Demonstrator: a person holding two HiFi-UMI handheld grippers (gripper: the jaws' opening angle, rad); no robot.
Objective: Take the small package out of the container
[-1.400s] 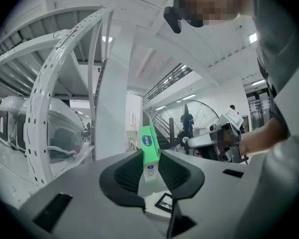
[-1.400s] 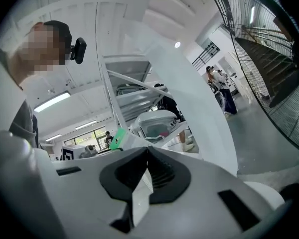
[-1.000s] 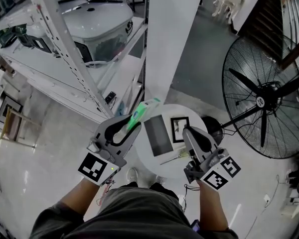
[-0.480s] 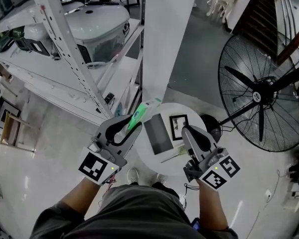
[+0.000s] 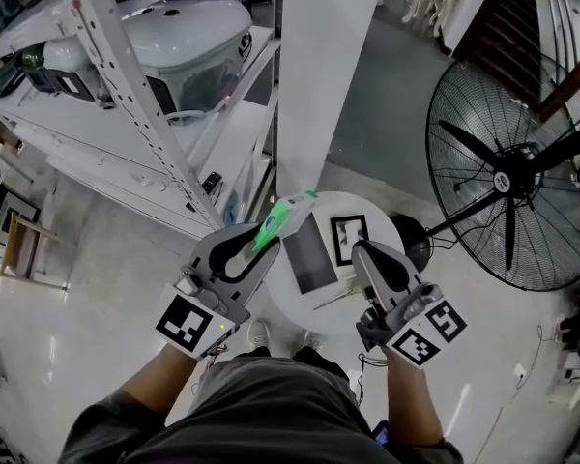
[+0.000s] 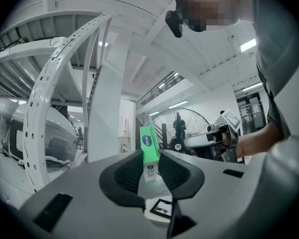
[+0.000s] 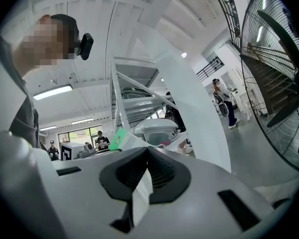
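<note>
I am gripping the green-and-white cardboard carton (image 6: 149, 151) upright by its lower end in my left claw (image 6: 150, 172). My right claw (image 7: 145, 177) is pinching a thin flat white packet (image 7: 141, 195) edge-on, clear of the carton, which is standing off to its left.

Left gripper (image 5: 264, 239) holds green box (image 5: 290, 210) (tilted).

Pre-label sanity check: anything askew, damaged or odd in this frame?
Nothing spilled or damaged. One oddity: the left gripper pinches the green box by one end, so most of it sticks out past the fingers. The right gripper is shut on a thin white strip.
</note>
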